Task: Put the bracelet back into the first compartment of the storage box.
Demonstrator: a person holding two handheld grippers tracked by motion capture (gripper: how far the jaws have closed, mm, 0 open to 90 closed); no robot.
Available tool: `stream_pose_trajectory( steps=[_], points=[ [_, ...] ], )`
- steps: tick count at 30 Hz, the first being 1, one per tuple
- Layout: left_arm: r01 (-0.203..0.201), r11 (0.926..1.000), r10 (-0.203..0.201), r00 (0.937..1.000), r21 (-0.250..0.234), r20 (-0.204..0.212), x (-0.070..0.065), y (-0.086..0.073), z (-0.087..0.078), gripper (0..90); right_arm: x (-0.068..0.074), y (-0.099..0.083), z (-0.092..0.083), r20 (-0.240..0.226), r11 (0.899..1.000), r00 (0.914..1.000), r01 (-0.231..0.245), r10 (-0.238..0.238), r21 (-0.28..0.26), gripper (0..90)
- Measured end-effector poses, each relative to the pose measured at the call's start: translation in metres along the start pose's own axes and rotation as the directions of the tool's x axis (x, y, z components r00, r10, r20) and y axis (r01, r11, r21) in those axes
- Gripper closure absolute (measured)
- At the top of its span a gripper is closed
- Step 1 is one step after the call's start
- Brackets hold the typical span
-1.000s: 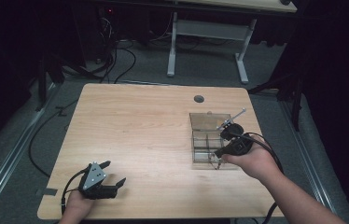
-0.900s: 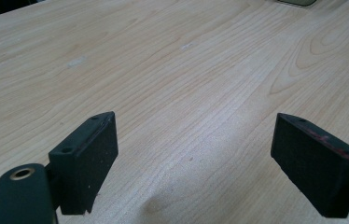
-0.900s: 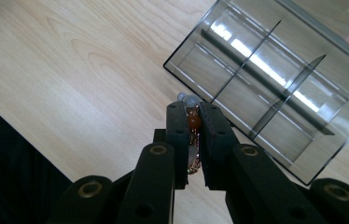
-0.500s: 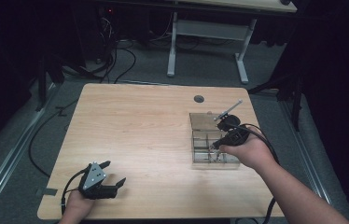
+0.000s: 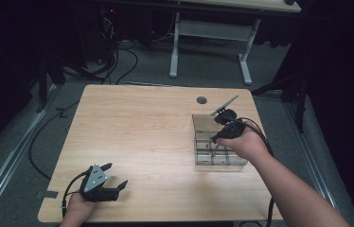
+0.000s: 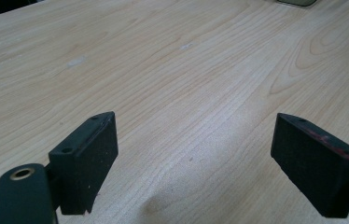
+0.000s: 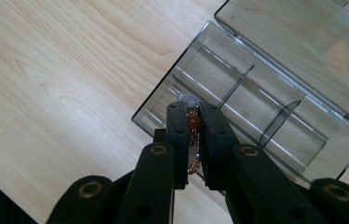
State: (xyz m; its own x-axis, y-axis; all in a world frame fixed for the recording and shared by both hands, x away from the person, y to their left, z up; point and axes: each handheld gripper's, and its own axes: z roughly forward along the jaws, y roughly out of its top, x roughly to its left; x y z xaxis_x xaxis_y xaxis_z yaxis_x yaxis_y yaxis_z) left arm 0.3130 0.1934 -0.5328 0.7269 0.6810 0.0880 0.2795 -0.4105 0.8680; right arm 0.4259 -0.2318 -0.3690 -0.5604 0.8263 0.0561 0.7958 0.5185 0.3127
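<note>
At about four o'clock on the wooden table point(image 5: 142, 127), seen from the high view, we find a clear plastic organizer box point(image 5: 204, 124) with its lid laid open toward twelve o'clock and its inside split by thin dividers into several compartments. The right gripper point(image 5: 218, 138) hangs over the box, the person's right hand point(image 5: 243, 144) wrapped around it and a black cable trailing back along the forearm. In the right gripper view we see the right gripper point(image 7: 195, 126) with its jaws drawn together on a beaded chain point(image 7: 192, 122): an orange bead sits between the pads, a pale bead pokes out at the tips, and fine gold links hang below. The piece is held above the near corner compartment of the box point(image 7: 256, 93). At seven o'clock on the table, well apart from the box, we see the left gripper point(image 5: 116, 180) in the left hand point(image 5: 78, 208), its jaws spread wide over bare wood and holding nothing.
</note>
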Motion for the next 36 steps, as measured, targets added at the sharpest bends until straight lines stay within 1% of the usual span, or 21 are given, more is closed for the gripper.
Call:
stream_pose_trajectory(
  steps=[7, 10, 11, 14, 16, 17, 19, 20, 21, 25, 28, 33, 34, 36],
  points=[
    [0.0, 1.0, 0.0, 1.0, 0.0, 0.0, 0.0, 0.0, 0.0, 15.4, -0.005, 0.011, 0.005, -0.005, 1.0, 1.0, -0.005, 0.005, -0.005, 83.5],
    [0.0, 1.0, 0.0, 1.0, 0.0, 0.0, 0.0, 0.0, 0.0, 15.4, -0.006, 0.016, 0.01, -0.009, 1.0, 1.0, 0.001, -0.001, 0.003, 83.5],
    [0.0, 1.0, 0.0, 1.0, 0.0, 0.0, 0.0, 0.0, 0.0, 15.4, -0.006, 0.017, 0.01, -0.003, 1.0, 1.0, -0.004, 0.004, 0.008, 83.5],
    [0.0, 1.0, 0.0, 1.0, 0.001, 0.001, 0.0, 0.0, 0.0, 15.4, -0.007, 0.022, 0.013, -0.008, 1.0, 1.0, 0.004, -0.004, 0.006, 83.5],
    [0.001, 1.0, -0.001, 1.0, 0.001, 0.002, 0.0, 0.0, 0.0, 15.4, -0.007, 0.024, 0.014, -0.004, 1.0, 1.0, -0.001, 0.001, 0.012, 83.5],
    [0.001, 1.0, -0.001, 1.0, 0.001, 0.002, 0.0, 0.0, 0.0, 15.4, -0.007, 0.025, 0.015, -0.004, 1.0, 1.0, 0.008, -0.008, 0.012, 83.5],
    [0.0, 1.0, 0.0, 1.0, 0.001, 0.003, 0.0, 0.0, 0.0, 15.4, -0.007, 0.027, 0.015, -0.001, 1.0, 1.0, -0.001, 0.001, 0.017, 83.5],
    [0.001, 1.0, -0.001, 1.0, 0.001, 0.003, 0.0, 0.0, 0.0, 15.4, -0.008, 0.028, 0.015, 0.002, 1.0, 0.9999, 0.01, -0.01, 0.013, 83.5],
    [0.001, 1.0, -0.001, 1.0, 0.001, 0.003, 0.0, 0.0, 0.0, 15.4, -0.008, 0.028, 0.015, 0.002, 1.0, 0.9999, 0.01, -0.01, 0.013, 83.5],
    [0.001, 1.0, -0.001, 1.0, 0.0, 0.004, 0.0, 0.0, 0.0, 15.4, -0.012, 0.032, 0.018, 0.009, 1.0, 1.0, -0.002, 0.002, 0.017, 83.5],
    [0.0, 1.0, 0.0, 1.0, 0.002, 0.004, 0.001, 0.0, 0.0, 15.4, -0.014, 0.035, 0.021, 0.01, 1.0, 0.9999, -0.012, 0.012, 0.022, 83.5],
    [-0.001, 1.0, 0.001, 1.0, 0.002, 0.003, 0.001, 0.0, 0.0, 15.4, -0.015, 0.038, 0.028, 0.017, 1.0, 0.9998, -0.005, 0.005, 0.026, 83.5],
    [-0.001, 1.0, 0.001, 1.0, 0.002, 0.003, 0.001, 0.0, 0.0, 15.4, -0.015, 0.039, 0.032, 0.023, 0.999, 0.9997, -0.007, 0.007, 0.032, 83.5],
    [-0.002, 1.0, 0.002, 1.0, 0.001, 0.004, 0.0, 0.0, -0.001, 15.4, -0.016, 0.04, 0.034, 0.026, 1.0, 0.9997, -0.003, 0.002, 0.027, 83.5]
  ],
)
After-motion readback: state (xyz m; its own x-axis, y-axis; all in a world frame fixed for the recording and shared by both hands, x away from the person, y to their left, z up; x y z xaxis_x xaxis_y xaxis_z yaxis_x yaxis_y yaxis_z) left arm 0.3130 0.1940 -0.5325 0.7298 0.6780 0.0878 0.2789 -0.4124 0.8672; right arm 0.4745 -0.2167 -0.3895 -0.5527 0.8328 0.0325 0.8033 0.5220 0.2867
